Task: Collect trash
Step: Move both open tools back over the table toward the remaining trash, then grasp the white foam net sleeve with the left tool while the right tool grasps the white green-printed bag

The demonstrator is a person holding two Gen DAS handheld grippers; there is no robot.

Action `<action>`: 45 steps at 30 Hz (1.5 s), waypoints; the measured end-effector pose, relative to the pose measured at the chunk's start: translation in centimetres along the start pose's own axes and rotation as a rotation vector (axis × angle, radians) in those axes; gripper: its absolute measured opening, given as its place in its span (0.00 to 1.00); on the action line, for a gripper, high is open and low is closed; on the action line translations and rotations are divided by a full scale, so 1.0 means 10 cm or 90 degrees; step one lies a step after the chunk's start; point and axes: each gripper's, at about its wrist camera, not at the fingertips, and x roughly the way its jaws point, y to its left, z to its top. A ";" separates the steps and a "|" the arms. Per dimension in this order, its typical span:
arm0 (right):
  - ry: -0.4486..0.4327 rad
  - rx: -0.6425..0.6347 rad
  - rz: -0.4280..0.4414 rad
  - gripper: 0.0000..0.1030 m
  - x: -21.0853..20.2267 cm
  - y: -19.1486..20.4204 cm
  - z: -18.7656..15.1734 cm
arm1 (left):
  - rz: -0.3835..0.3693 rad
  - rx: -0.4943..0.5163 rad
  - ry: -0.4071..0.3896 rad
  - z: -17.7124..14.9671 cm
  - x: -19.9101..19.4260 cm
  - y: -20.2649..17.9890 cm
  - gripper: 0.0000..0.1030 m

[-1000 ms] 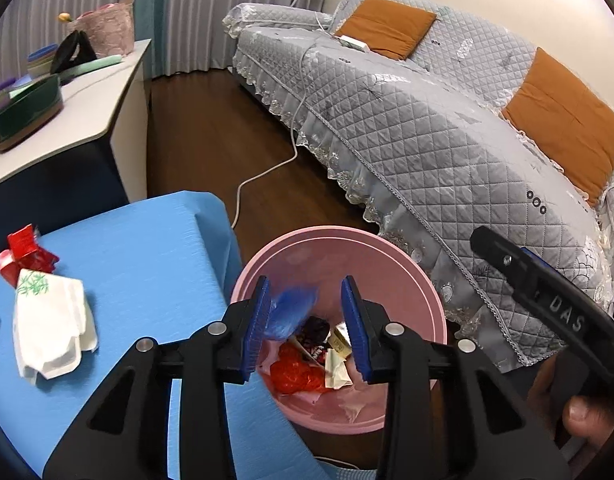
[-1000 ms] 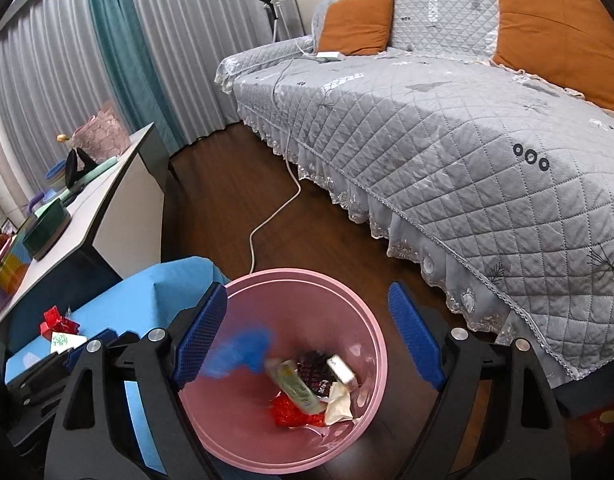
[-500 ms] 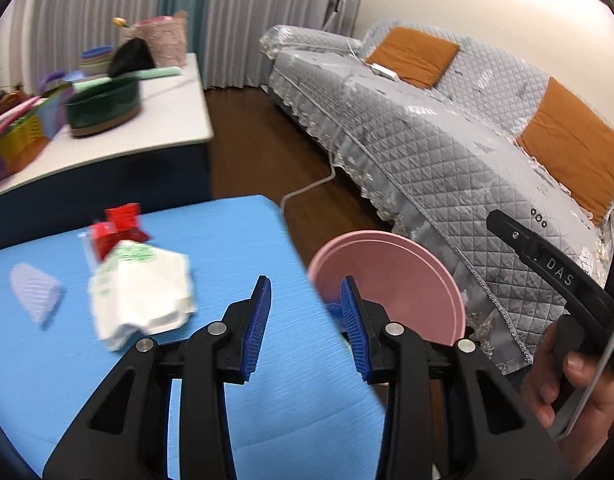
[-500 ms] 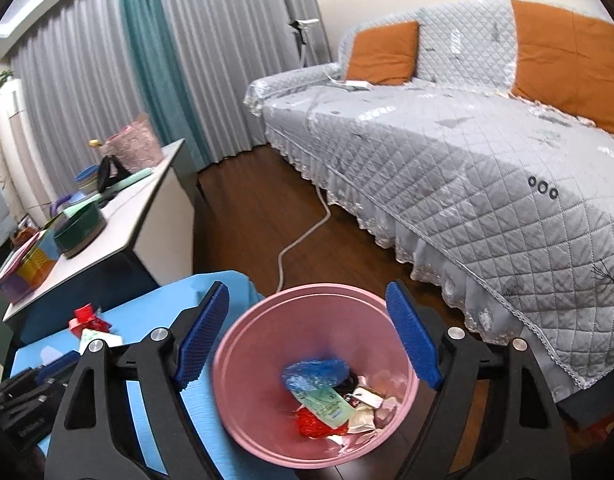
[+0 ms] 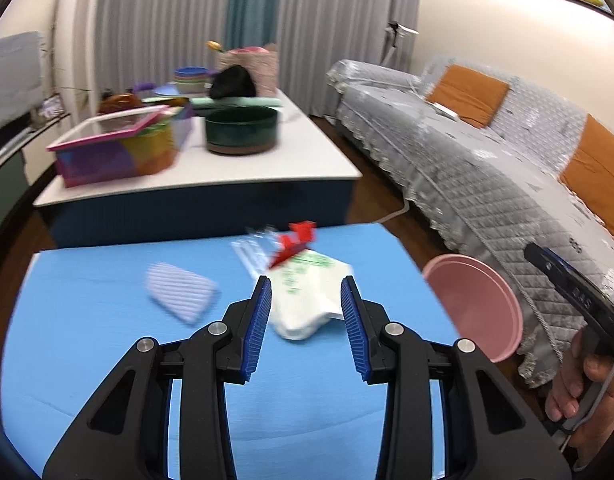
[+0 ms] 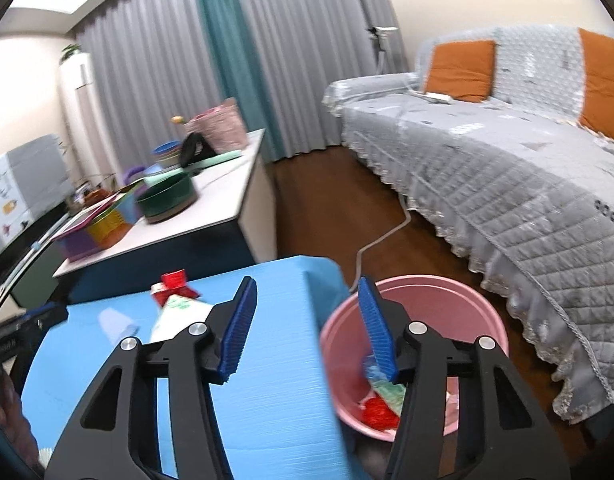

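Note:
My left gripper (image 5: 306, 322) is open and empty above the blue table (image 5: 87, 352), just short of a white wrapper with green print (image 5: 307, 300). A red carton (image 5: 295, 240) and a clear wrapper (image 5: 251, 252) lie behind it, and a striped pale wrapper (image 5: 181, 292) lies to the left. The pink bin (image 5: 479, 308) stands off the table's right edge. My right gripper (image 6: 309, 334) is open and empty over the table's right edge, beside the bin (image 6: 427, 292), which holds several pieces of trash (image 6: 381, 404). The white wrapper (image 6: 175, 316) and red carton (image 6: 173, 282) show there too.
A white side table (image 5: 307, 160) behind holds a dark green pot (image 5: 241, 130), a coloured box (image 5: 115, 152) and bowls. A grey quilted sofa (image 5: 487, 168) with orange cushions runs along the right. A white cable (image 6: 383, 236) lies on the wood floor.
The blue scrap fell from my left gripper into the bin. My left gripper swung left from over the bin to the table's wrappers. My right gripper lifted and turned left.

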 end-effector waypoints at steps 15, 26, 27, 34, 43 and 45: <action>0.057 -0.086 0.077 0.58 0.49 0.84 -0.32 | 0.096 -0.131 0.016 -0.33 0.36 0.89 0.35; 0.111 -0.083 0.115 0.88 1.07 1.12 -0.48 | 0.116 -0.152 0.028 -0.36 0.71 1.05 0.35; 0.116 -0.081 0.119 0.89 1.13 1.13 -0.49 | 0.117 -0.154 0.031 -0.36 0.74 1.06 0.35; 0.171 -0.066 0.126 0.95 1.50 1.20 -0.55 | 0.123 -0.177 0.052 -0.36 0.94 1.14 0.37; 0.235 -0.035 0.137 0.95 1.80 1.17 -0.61 | 0.122 -0.231 0.078 -0.40 1.19 1.29 0.61; 0.243 -0.037 0.142 0.95 1.84 1.19 -0.63 | 0.119 -0.245 0.084 -0.41 1.24 1.33 0.61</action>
